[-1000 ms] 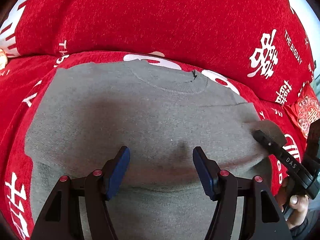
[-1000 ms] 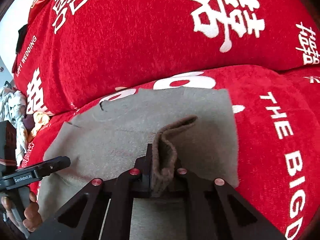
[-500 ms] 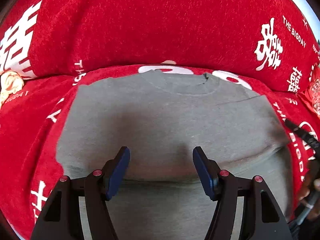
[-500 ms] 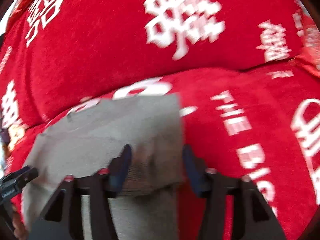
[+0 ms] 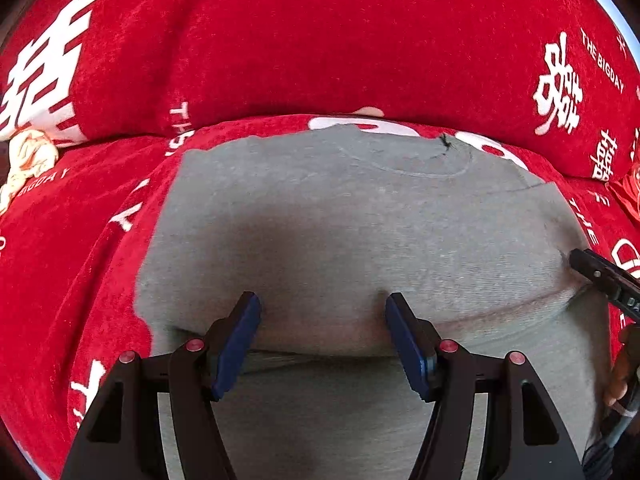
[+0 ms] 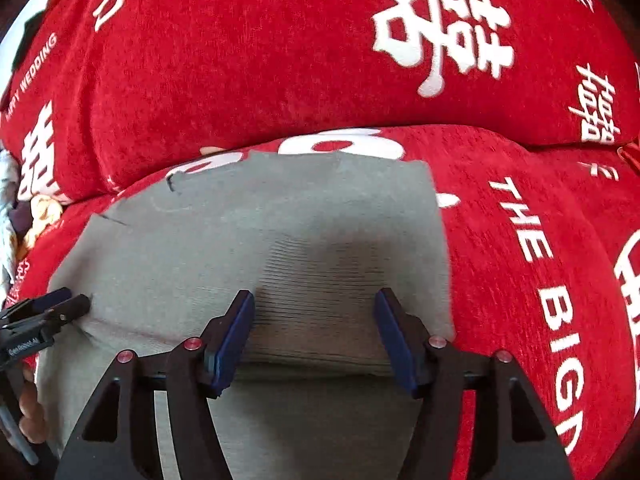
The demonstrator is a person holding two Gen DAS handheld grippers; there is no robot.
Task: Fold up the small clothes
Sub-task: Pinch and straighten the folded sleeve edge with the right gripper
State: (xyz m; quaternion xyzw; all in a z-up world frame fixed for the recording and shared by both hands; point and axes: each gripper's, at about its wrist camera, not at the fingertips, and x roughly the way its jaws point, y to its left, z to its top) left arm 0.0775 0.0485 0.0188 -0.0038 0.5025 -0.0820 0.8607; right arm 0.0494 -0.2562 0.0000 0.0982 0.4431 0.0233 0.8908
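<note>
A grey knit top [image 5: 360, 220] lies flat on the red sofa seat, its neckline [image 5: 444, 152] toward the backrest and its near part folded over. My left gripper [image 5: 322, 340] hovers open just above the fold line, nothing between its blue pads. My right gripper [image 6: 314, 336] is open too, over the ribbed edge [image 6: 316, 280] of the top [image 6: 240, 232], and its pads do not press on it. The right gripper's fingertip [image 5: 600, 276] shows at the left wrist view's right edge. The left gripper's tip [image 6: 44, 312] shows at the right wrist view's left edge.
The sofa's red backrest cushion [image 5: 320, 40] with white lettering rises right behind the top. A crumpled pale cloth [image 5: 28, 156] sits at the far left of the seat. A person's hand [image 6: 28, 412] holds the left gripper's handle. Bare red seat [image 6: 540, 260] lies to the right.
My right gripper opened and let go of the grey fold it was pinching upright; that fabric now lies flat. The left gripper drifted left, still open.
</note>
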